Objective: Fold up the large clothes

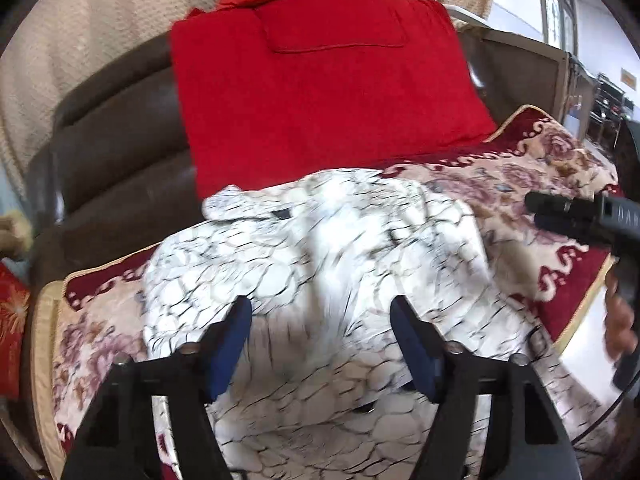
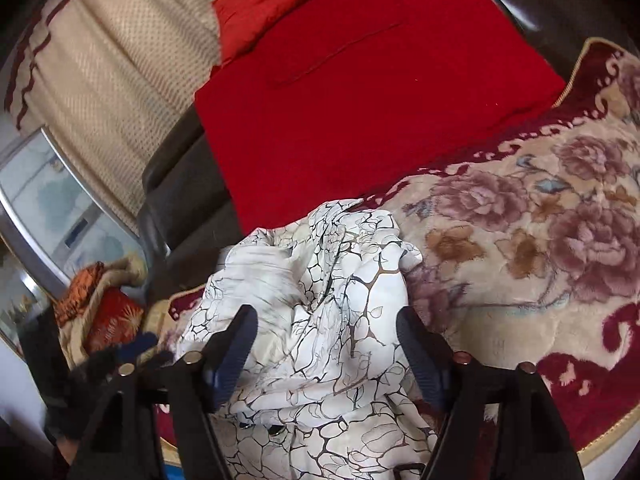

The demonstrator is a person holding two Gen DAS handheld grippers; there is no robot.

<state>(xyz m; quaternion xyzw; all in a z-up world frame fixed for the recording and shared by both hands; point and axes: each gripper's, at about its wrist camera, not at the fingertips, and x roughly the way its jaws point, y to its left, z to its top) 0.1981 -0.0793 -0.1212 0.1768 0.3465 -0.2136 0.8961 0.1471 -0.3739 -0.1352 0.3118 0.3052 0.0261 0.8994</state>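
Left gripper (image 1: pixel 321 320): fingers (image 1: pixel 414 344) spread wide, nothing pinched. The garment (image 1: pixel 320 248), white with a black crackle print, lies under and ahead of the tips; the pads look clear of the cloth, though the left view is motion-blurred, so contact is hard to rule out.

Right gripper (image 2: pixel 324 330): fingers (image 2: pixel 234 350) also parted, no cloth clamped. A bunched ridge of the same garment (image 2: pixel 328 280) rises between and just beyond the tips, and more of it runs back beneath the gripper.

Outward: the garment sits crumpled on a floral blanket (image 2: pixel 540 240) with a dark red border, which extends off to the right of both sets of fingers. Beyond the cloth, past the tips, a red cushion (image 1: pixel 320 92) leans on a brown sofa back (image 1: pixel 120 140), with cream knit fabric (image 1: pixel 100 28) draped above it.

In the left view the right gripper (image 1: pixel 576 216) shows at the right edge, over the blanket beside the garment, with a hand (image 1: pixel 620 312) behind it.
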